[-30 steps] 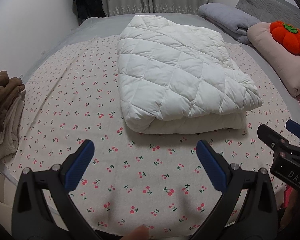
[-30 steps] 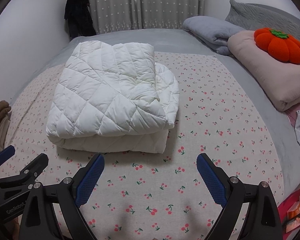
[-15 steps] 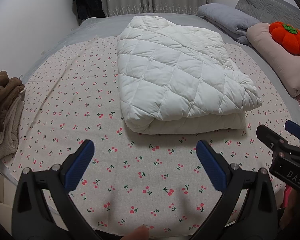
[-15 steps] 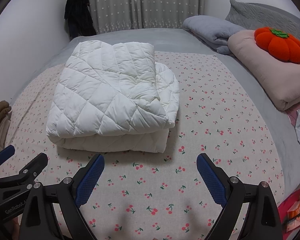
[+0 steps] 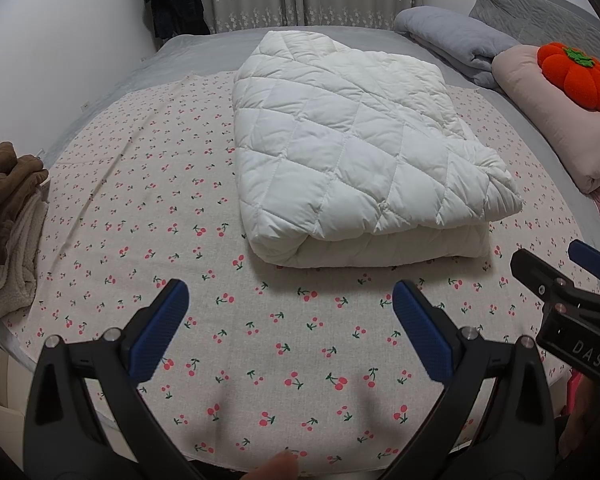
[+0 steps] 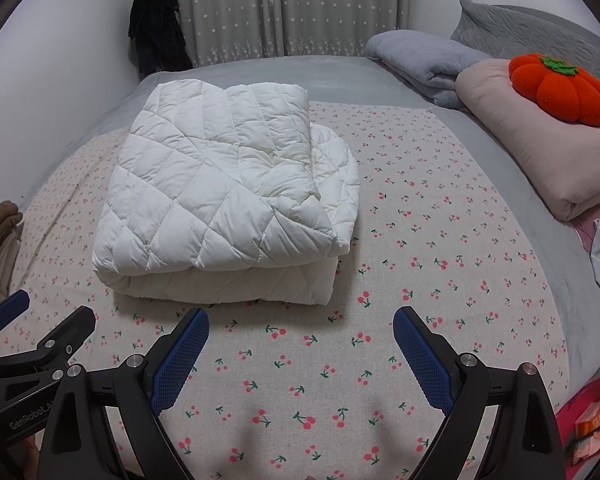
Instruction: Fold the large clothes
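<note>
Both tongs (image 5: 290,330) (image 6: 300,354) spread wide, side by side, apparently clear of folded quilt (image 5: 352,152)

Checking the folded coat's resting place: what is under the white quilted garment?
The white quilted garment lies on the cherry-print sheet, which shows all around it. The patch directly beneath is covered.

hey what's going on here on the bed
A person holds a hand-held gripper in each hand above a cherry-print sheet. The left hand-held gripper and the right hand-held gripper are both open and hold nothing. Ahead of them a white quilted coat lies folded into a thick bundle, touched by neither. An orange pumpkin cushion sits on a pink pillow to the right, and brown clothes are piled at the left edge.
</note>
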### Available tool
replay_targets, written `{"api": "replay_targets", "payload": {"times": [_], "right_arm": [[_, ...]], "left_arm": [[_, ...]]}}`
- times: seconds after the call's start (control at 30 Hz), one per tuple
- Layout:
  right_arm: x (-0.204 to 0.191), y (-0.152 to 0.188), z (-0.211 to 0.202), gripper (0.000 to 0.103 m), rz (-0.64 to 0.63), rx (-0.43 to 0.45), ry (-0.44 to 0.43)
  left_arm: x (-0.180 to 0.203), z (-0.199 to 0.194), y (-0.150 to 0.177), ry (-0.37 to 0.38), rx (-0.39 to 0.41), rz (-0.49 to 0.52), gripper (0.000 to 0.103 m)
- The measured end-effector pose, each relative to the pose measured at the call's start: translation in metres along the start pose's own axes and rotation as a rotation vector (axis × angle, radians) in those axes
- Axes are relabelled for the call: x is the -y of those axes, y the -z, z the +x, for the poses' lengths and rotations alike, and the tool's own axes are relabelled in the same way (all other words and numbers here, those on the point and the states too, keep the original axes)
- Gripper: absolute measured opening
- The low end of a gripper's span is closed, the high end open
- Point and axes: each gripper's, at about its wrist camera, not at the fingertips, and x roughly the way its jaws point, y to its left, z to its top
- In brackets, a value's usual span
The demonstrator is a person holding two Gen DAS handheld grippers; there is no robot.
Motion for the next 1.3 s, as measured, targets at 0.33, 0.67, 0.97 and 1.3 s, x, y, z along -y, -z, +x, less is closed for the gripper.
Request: {"api": "replay_targets", "payload": {"times": [0.33,0.67,0.97,1.3], "right_arm": [[0.0001,0.0000,0.0003,0.095,0.000,0.000,0.000],[0.0000,0.0001,0.0003,0.095,0.000,-0.001,0.000],[-0.0013,0.0020,0.0001,0.095,0.001,-0.002,0.001],[0.0006,0.0026,0.0008,0.095,-0.001,-0.003,-0.003]], "left_arm": [[0.0001,0.0000,0.0004,0.000,0.000,-0.001,0.102],[0.0002,-0.0003,0.0008,0.000,0.000,-0.001,0.102],[-0.0006,-0.0001,0.0007,-0.001,0.000,-0.001,0.102],[-0.0023,0.0005,0.0011,-0.003,-0.005,-0.006,0.102]]}}
